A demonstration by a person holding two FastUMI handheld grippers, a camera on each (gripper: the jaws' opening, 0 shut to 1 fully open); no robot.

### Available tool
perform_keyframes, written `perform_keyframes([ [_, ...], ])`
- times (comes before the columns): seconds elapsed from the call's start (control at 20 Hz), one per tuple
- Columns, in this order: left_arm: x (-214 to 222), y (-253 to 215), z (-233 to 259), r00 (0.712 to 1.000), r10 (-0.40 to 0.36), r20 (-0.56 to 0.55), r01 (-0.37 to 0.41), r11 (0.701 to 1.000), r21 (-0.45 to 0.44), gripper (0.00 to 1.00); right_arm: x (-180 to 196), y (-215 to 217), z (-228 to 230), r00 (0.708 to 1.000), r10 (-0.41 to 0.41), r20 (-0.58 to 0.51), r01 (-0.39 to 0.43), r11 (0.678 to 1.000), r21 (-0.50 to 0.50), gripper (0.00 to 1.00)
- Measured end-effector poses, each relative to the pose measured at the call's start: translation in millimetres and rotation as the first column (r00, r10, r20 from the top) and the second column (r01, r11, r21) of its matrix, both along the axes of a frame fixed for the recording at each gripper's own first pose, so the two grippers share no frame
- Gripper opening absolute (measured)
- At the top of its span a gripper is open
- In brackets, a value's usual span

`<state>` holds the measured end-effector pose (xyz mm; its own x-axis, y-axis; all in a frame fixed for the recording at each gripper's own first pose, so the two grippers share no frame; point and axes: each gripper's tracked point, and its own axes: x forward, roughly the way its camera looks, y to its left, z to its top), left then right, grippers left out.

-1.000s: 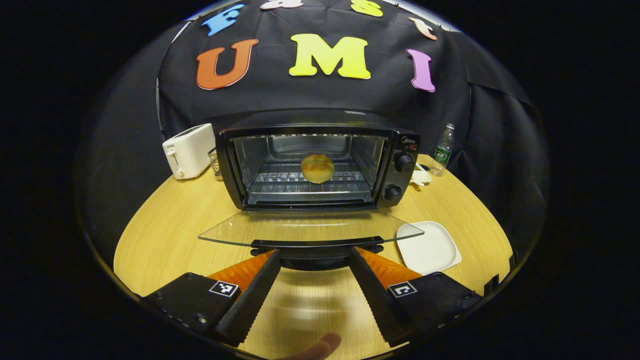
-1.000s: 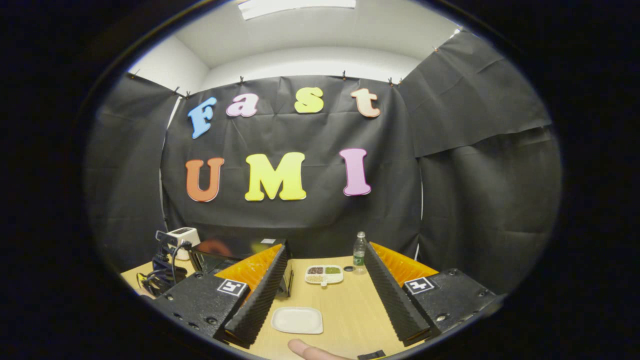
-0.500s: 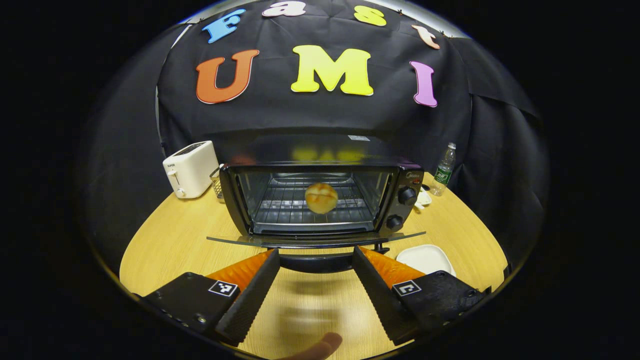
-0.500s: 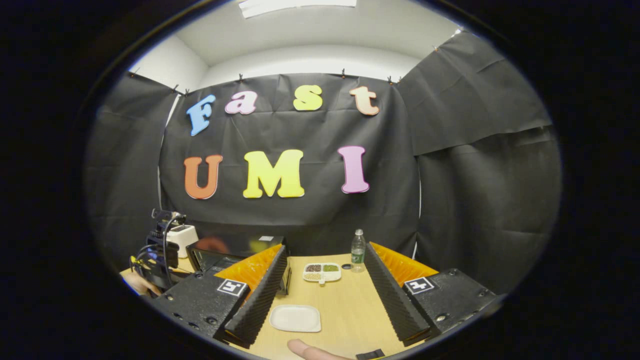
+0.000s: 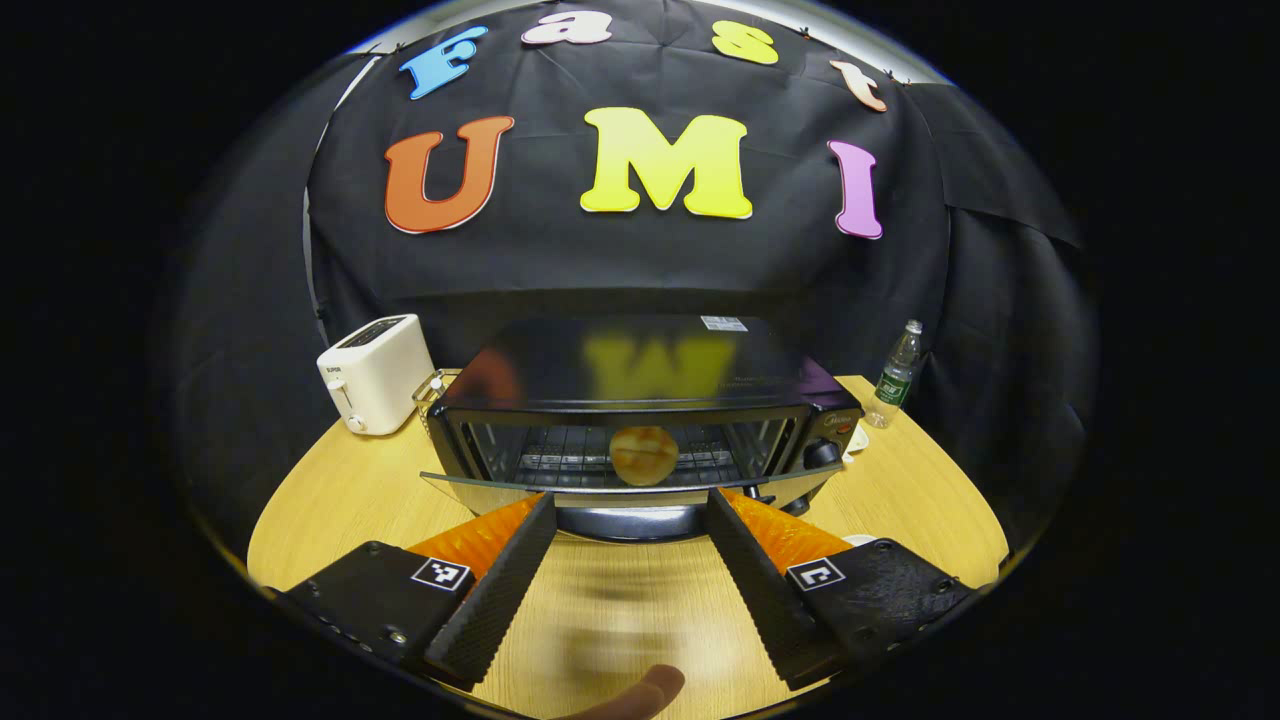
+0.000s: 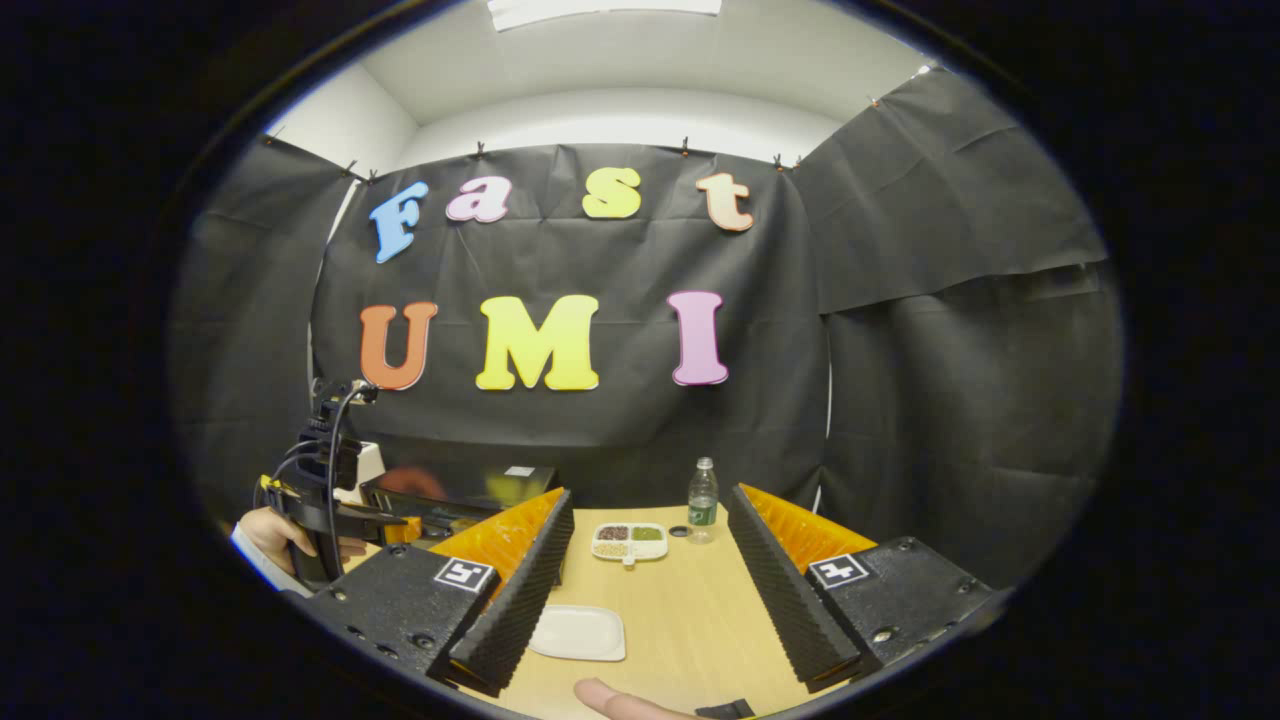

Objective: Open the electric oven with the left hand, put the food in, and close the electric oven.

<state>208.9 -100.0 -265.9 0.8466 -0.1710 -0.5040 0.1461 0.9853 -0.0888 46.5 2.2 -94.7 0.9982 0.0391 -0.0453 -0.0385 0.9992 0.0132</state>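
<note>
Left hand-held gripper (image 5: 625, 520) at lower centre, fingers spread apart, under handle (image 5: 628, 522) of oven door (image 5: 560, 484), door part-raised. Bread roll (image 5: 644, 455) sat on rack inside oven (image 5: 640, 400), centre frame. Right hand-held gripper (image 6: 648, 545) gaped empty above worktop (image 6: 690, 620); white plate (image 6: 578, 633) lower centre.

A black electric oven (image 5: 640, 400) with a glossy top is seen, a golden-brown bun (image 5: 644, 455) inside. A white toaster (image 5: 375, 372), a white plate (image 6: 578, 632) and a green-labelled clear bottle (image 6: 703, 500) are set on the light wood-grain surface (image 5: 340, 500).
</note>
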Motion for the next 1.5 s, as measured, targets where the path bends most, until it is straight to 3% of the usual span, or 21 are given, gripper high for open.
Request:
perform_keyframes([
  [0.3,-5.6,11.1,27.0,0.997,0.03,0.07,-0.032,0.999,0.025,0.97,-7.4,-6.3,0.2,1.0,-0.012,-0.003,0.012,1.0,0.012,0.99],
  [0.7,-68.6,25.8,90.8,0.979,0.044,0.201,-0.045,0.999,-0.001,0.97,-35.7,-6.3,9.2,1.0,0.001,0.01,-0.001,1.0,0.011,0.99],
  [0.95,-113.5,38.1,138.4,0.953,0.069,0.294,-0.058,0.997,-0.048,0.97,-52.0,-5.7,21.6,0.999,0.006,0.033,-0.006,1.0,0.01,0.99],
  [1.0,-122.1,40.4,149.9,0.945,0.074,0.319,-0.06,0.997,-0.052,0.88,-54.7,-5.0,22.3,0.999,0.008,0.037,-0.008,1.0,0.007,0.99],
  [1.05,-133.2,44.2,153.6,0.939,0.076,0.337,-0.061,0.997,-0.052,0.97,-58.0,-3.9,23.1,0.999,0.012,0.039,-0.012,1.0,0.003,0.99],
  [1.2,-165.2,57.3,172.4,0.915,0.102,0.389,-0.084,0.994,-0.064,0.97,-64.2,0.1,22.3,0.999,0.021,0.042,-0.021,1.0,-0.002,0.99],
  [1.25,-175.2,57.8,176.5,0.908,0.104,0.405,-0.081,0.994,-0.074,0.88,-66.3,1.0,20.4,0.999,0.023,0.038,-0.023,1.0,-0.001,0.99],
  [1.3,-184.7,58.0,179.2,0.904,0.101,0.416,-0.075,0.994,-0.079,0.97,-68.3,3.2,18.2,0.999,0.029,0.034,-0.029,1.0,0.0,0.99],
  [1.5,-222.7,57.4,184.3,0.885,0.084,0.458,-0.057,0.996,-0.073,0.96,-77.3,3.6,13.1,0.999,0.028,0.033,-0.028,1.0,0.003,0.99],
])
